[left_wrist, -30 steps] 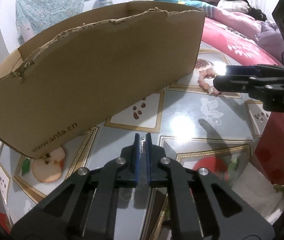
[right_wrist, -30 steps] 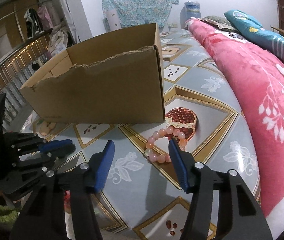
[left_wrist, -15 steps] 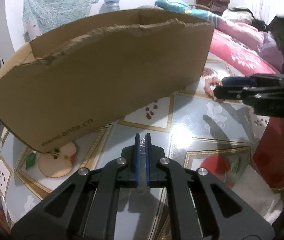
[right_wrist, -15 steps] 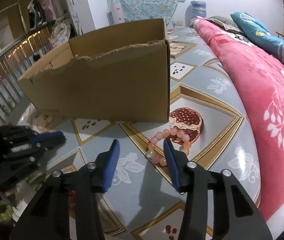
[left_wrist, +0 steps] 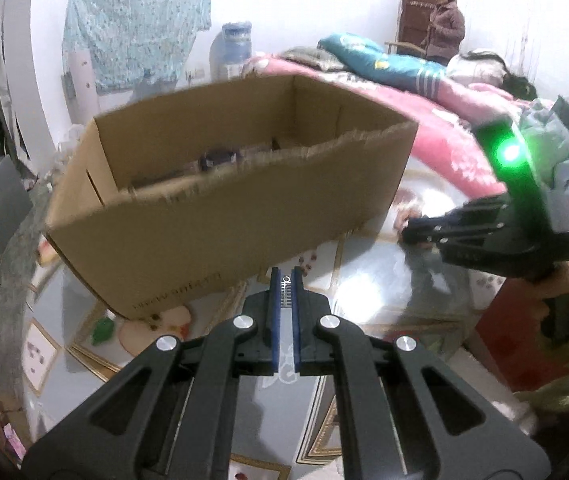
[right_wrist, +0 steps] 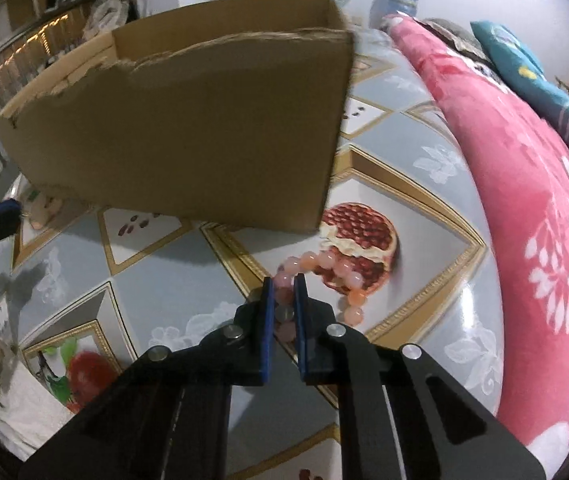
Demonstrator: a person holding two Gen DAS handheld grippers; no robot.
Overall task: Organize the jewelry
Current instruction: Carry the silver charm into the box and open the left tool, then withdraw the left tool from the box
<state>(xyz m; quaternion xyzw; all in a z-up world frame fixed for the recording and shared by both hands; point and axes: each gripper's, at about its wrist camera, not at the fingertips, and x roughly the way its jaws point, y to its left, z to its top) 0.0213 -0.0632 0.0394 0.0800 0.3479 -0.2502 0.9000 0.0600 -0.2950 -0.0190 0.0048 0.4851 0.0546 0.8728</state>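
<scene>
A pink bead bracelet lies on the printed table cover by the right front corner of an open cardboard box. My right gripper is down on it. Its jaws are closing, and the blue pads press on a few beads at the bracelet's left end. My left gripper is shut on a small silver jewelry piece in front of the box, whose inside shows some dark items. The right gripper also shows at the right of the left wrist view.
A pink flowered quilt borders the table's right side. A white cloth lies at the near left edge. A person stands by a door far behind. The box's torn front wall stands between the grippers and its inside.
My right jaws have closed from wide apart onto the bracelet's beads. The left gripper has risen, so the box's inside now shows; it stays shut on the silver piece.
</scene>
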